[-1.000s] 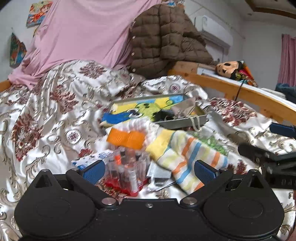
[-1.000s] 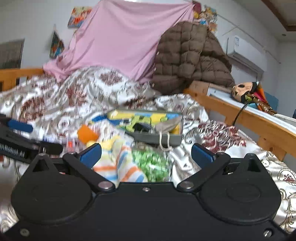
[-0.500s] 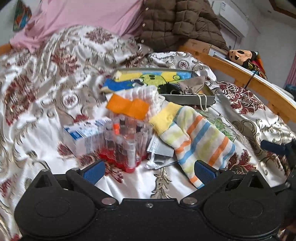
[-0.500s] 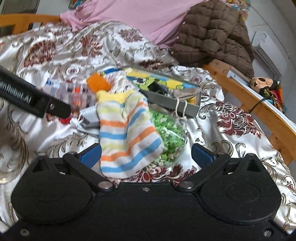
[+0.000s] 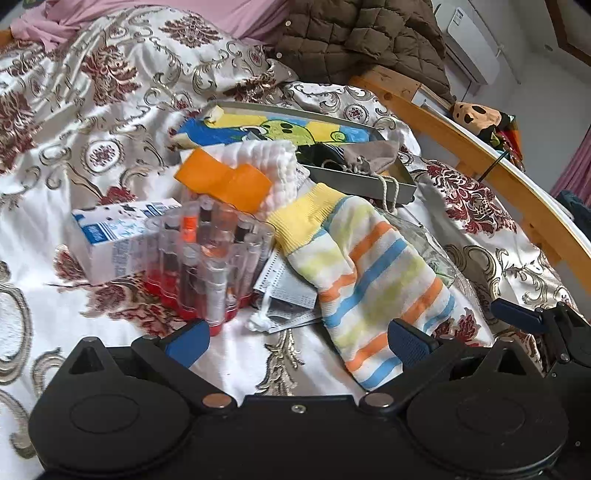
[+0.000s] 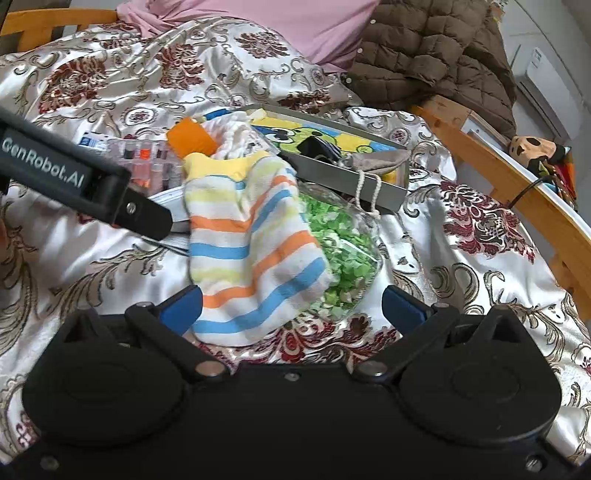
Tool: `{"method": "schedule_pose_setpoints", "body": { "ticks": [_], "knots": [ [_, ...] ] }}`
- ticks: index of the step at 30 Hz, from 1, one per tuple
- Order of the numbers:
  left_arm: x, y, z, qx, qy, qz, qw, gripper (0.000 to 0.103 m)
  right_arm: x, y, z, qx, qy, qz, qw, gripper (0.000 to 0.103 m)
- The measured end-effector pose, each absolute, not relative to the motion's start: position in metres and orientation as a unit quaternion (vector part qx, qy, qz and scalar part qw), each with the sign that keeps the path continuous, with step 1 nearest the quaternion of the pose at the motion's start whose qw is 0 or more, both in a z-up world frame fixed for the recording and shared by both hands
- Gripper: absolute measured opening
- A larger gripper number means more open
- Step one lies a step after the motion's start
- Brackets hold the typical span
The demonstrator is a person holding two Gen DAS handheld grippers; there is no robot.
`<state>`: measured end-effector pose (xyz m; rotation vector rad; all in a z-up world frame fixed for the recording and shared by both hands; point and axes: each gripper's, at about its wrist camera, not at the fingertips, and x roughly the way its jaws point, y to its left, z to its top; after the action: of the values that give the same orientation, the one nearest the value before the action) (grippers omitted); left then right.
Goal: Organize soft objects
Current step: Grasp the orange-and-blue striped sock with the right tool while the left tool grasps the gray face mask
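A striped sock (image 5: 365, 273) (image 6: 251, 251) with a yellow cuff lies on the patterned bedspread, partly over a clear bag of green bits (image 6: 343, 254). Behind it sits a white knitted cloth with an orange patch (image 5: 229, 177) (image 6: 192, 138). A grey face mask (image 5: 288, 295) pokes out under the sock. A grey tray (image 5: 369, 184) (image 6: 343, 184) holds a colourful picture, a dark item and a beige drawstring pouch (image 5: 373, 157) (image 6: 376, 160). My left gripper (image 5: 297, 341) is open, just short of the mask and sock. My right gripper (image 6: 291, 304) is open with the sock's toe between its fingers.
A rack of clear tubes on a red base (image 5: 207, 266) and a blue-white carton (image 5: 110, 240) sit left of the sock. A brown quilted jacket (image 6: 436, 48) and pink sheet (image 6: 258, 22) lie behind. A wooden bed rail (image 6: 517, 184) runs along the right.
Both grippers have tipped downward and come closer to the pile. The striped sock now fills the space between the right gripper's fingers. Both stayed open.
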<state>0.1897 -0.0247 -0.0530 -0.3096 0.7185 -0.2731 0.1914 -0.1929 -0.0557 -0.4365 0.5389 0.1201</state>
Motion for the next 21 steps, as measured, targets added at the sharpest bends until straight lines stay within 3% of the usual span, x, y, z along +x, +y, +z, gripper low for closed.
{"method": "schedule_pose_setpoints", "body": {
  "ticks": [9,15,21],
  "knots": [
    [0.212,-0.014,-0.077,-0.268,0.369,-0.127,0.881,0.101,0.207,-0.203,-0.059,-0.174,0.293,0.057,0.939,0.102],
    [0.220,-0.012,-0.087,-0.314,0.370,-0.122,0.866,0.098,0.216,-0.200,-0.063,-0.158,0.301,0.060,0.938,0.089],
    [0.222,-0.010,-0.090,-0.340,0.358,-0.118,0.862,0.089,0.221,-0.197,-0.067,-0.147,0.311,0.070,0.936,0.068]
  ]
}}
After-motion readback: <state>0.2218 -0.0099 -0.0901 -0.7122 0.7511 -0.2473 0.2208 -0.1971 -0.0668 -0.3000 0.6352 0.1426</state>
